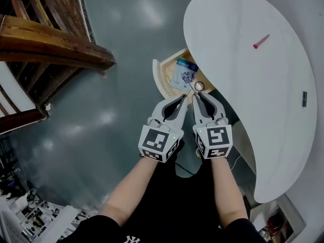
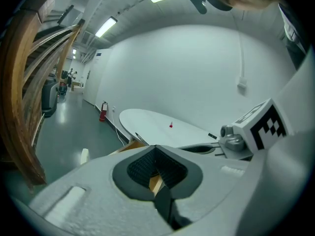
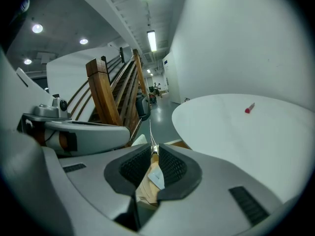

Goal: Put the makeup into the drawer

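A wooden drawer (image 1: 158, 79) stands open under the white table's (image 1: 243, 85) left edge, with a blue and white packet (image 1: 184, 74) lying in it. A small red makeup stick (image 1: 261, 41) lies far out on the tabletop, and shows as a red dot (image 3: 250, 108) in the right gripper view. My right gripper (image 1: 195, 96) hangs over the drawer's near end, shut on a thin metal tool with a ring end (image 1: 199, 86); its wire stem (image 3: 150, 132) rises from the closed tips. My left gripper (image 1: 183, 98) sits close beside it, shut and holding nothing.
A wooden staircase (image 1: 45, 44) runs along the left over the grey floor (image 1: 111, 115). A small dark item (image 1: 304, 98) lies near the table's right edge. Boxes and clutter (image 1: 35, 211) sit at the lower left.
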A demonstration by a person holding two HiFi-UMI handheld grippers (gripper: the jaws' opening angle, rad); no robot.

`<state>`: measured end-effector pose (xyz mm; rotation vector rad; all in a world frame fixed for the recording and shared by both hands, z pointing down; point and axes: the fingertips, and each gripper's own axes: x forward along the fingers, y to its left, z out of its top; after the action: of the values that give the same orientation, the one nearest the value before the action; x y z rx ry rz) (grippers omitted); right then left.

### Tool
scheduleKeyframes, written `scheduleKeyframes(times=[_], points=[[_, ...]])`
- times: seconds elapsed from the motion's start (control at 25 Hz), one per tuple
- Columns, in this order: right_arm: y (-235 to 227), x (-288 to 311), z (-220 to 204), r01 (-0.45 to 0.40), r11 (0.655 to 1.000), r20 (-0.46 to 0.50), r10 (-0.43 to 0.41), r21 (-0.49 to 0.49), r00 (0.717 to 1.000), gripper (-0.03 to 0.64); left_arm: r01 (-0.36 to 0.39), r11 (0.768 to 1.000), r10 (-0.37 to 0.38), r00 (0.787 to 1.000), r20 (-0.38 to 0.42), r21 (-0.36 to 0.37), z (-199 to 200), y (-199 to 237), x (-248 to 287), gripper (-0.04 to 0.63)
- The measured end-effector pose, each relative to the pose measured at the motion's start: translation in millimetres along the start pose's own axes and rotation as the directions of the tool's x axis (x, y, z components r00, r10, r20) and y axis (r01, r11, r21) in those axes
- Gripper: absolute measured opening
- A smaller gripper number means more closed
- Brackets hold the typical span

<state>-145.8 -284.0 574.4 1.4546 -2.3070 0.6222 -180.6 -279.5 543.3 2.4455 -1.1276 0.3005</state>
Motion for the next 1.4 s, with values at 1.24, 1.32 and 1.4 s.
scheduleKeyframes(times=[1.24,1.32,1.4], points=[[-14.9,94.9,-66.2,-0.040,0.999,-0.099,0.042,0.022,0.994,0.094,-0.042,0.999,0.043,0.999,0.019,-0.031,-23.9,52.0,29.4,0.009],[-13.6,91.1,-64.2,-0.038,0.999,-0.099,0.040,0.019,0.994,0.094,-0.044,0.998,0.045,0.999,0.014,-0.034,-23.9,51.5,27.5,0.009],[-11.5,85.1,-61.1,-0.039,0.999,-0.101,0.041,0.020,0.994,0.094,-0.045,0.998,0.045,0.999,0.010,-0.036,-22.2,49.5,25.0,0.009]])
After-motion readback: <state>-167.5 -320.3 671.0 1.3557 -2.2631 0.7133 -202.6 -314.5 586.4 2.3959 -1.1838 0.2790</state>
